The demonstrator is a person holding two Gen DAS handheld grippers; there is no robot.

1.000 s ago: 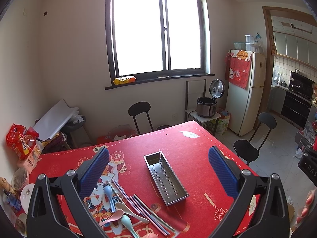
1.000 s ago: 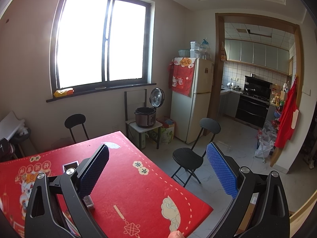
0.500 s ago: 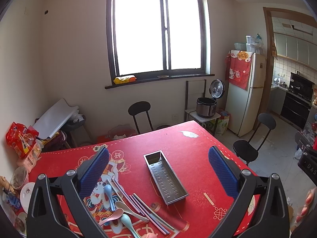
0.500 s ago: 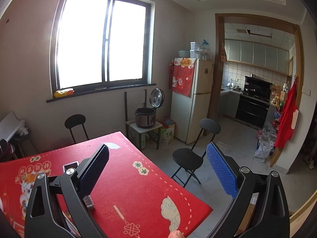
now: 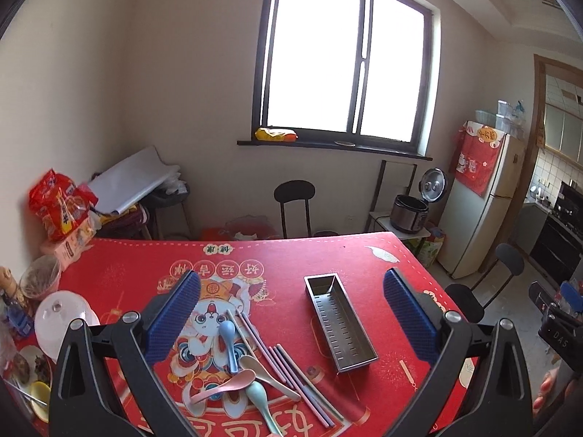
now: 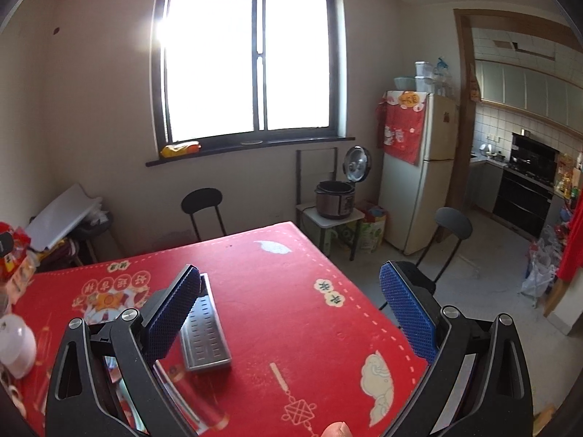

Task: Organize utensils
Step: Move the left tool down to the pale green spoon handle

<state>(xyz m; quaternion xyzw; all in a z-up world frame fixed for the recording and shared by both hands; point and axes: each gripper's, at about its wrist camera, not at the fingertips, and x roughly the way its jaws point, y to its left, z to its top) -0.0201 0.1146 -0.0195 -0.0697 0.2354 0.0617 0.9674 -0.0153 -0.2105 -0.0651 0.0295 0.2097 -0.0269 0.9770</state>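
Left gripper (image 5: 291,313): fingers spread wide, holding nothing, hovering above the red table mat (image 5: 138,276). Utensil pile (image 5: 262,367) (spoons, chopsticks): below and between its fingers, toward the left finger; chopsticks' long axis runs diagonally, away-left to near-right. Steel tray (image 5: 339,322): just beside the pile, toward the right finger, empty, lengthwise away. Right gripper (image 6: 289,313): fingers spread, empty; tray partly behind its left finger. Left gripper judged nearer the pile
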